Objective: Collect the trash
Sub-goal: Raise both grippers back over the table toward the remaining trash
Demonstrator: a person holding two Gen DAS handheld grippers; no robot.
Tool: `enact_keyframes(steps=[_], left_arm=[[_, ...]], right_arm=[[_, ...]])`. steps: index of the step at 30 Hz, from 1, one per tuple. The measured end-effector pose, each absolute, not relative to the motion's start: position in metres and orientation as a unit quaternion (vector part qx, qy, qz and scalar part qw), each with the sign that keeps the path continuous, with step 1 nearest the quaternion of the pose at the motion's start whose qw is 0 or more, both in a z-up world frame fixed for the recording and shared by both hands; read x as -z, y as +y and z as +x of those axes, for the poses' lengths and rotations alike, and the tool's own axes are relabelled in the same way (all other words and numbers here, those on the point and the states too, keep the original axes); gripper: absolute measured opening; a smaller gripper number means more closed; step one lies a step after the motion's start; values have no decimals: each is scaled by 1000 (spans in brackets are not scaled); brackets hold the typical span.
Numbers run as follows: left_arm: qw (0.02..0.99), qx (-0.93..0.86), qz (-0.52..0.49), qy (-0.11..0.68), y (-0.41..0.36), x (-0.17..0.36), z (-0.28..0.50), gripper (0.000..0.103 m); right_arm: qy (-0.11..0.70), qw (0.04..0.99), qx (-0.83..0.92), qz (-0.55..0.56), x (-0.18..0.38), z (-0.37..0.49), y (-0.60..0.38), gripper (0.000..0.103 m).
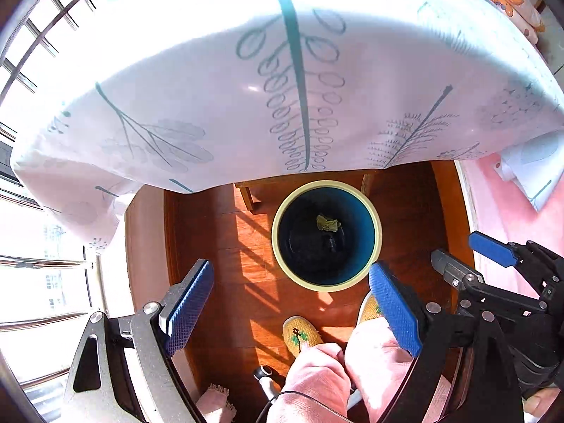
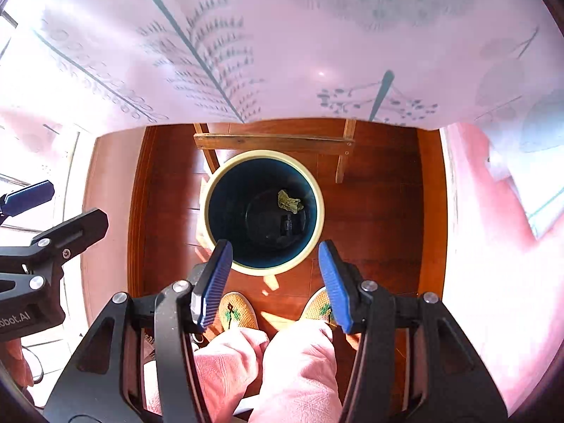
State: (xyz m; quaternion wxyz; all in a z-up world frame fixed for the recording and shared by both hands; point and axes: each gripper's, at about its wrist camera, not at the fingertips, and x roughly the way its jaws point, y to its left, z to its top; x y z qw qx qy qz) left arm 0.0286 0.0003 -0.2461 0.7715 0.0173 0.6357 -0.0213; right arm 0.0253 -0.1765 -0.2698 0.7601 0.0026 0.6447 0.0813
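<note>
A crumpled green scrap is seen inside the round cream-rimmed bin (dark inside); left gripper and right gripper are held open, empty.

Glossy reddish wood floor, smooth plastic bin with cream rim, sheeny printed cloth over the worktop, ribbed blue rubbery pads, fuzzy pink trousers.

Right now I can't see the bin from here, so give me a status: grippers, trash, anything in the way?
Left gripper and right gripper open, empty. Green scrap in bin. Bin mouth unobstructed.
</note>
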Motion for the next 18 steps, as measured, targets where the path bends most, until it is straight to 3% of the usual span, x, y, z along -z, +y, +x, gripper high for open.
enact_keyframes(steps=[18], left_arm=[[854, 19, 33, 519, 38, 14, 45, 91]], right_arm=[[512, 857, -62, -11, 27, 39, -180, 48]])
